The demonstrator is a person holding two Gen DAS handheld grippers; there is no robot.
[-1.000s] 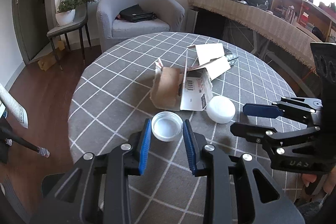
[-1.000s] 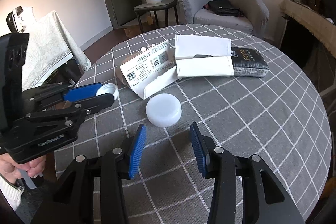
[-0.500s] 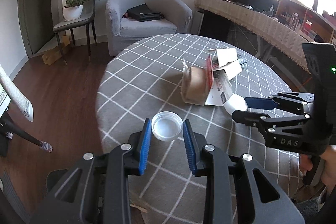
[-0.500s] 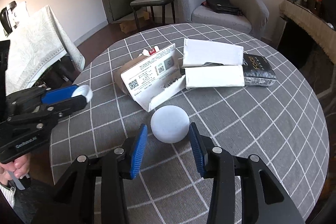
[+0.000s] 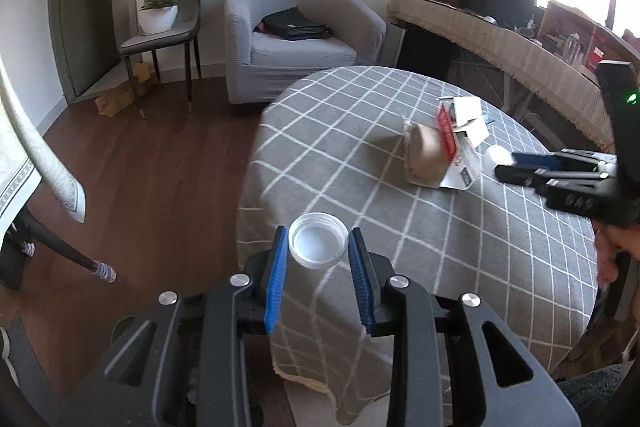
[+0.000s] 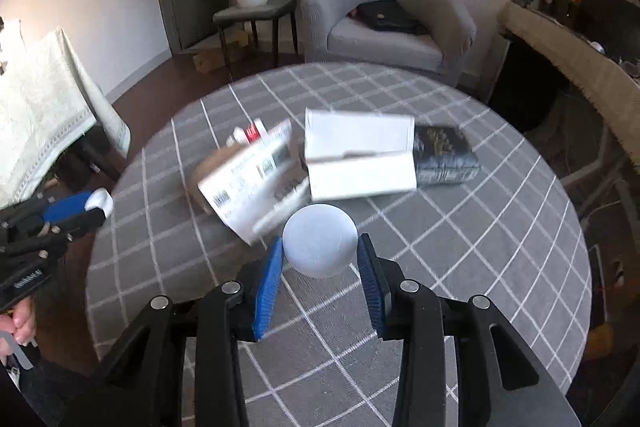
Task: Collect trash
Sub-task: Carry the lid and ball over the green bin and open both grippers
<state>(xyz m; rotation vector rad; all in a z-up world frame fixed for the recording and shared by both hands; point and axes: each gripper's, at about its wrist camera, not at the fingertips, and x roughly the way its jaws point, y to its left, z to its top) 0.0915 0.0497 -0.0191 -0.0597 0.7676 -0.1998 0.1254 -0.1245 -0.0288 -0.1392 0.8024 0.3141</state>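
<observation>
My left gripper point(image 5: 318, 239) is shut on a white plastic lid point(image 5: 318, 247), which it holds above the near left edge of the round checked table point(image 5: 460, 247). From the right wrist view the left gripper point(image 6: 94, 207) shows at far left with the lid point(image 6: 100, 201) at its tips. The jaws of my right gripper point(image 6: 320, 247) are closing, and both pads touch a white round tub point(image 6: 320, 245) held just above the cloth. The left wrist view shows the right gripper point(image 5: 504, 165) at the right with the tub point(image 5: 494, 155).
A torn cardboard box point(image 6: 248, 183), white cartons point(image 6: 360, 151) and a dark packet point(image 6: 444, 155) lie mid-table. Beyond stand a grey armchair point(image 5: 296, 39) and a chair with a potted plant point(image 5: 164, 23). A draped cloth point(image 6: 44, 115) hangs at left over wooden floor.
The left gripper has carried the lid left, out past the table's edge. The right gripper came forward, closed around the white tub and raised it off the cloth.
</observation>
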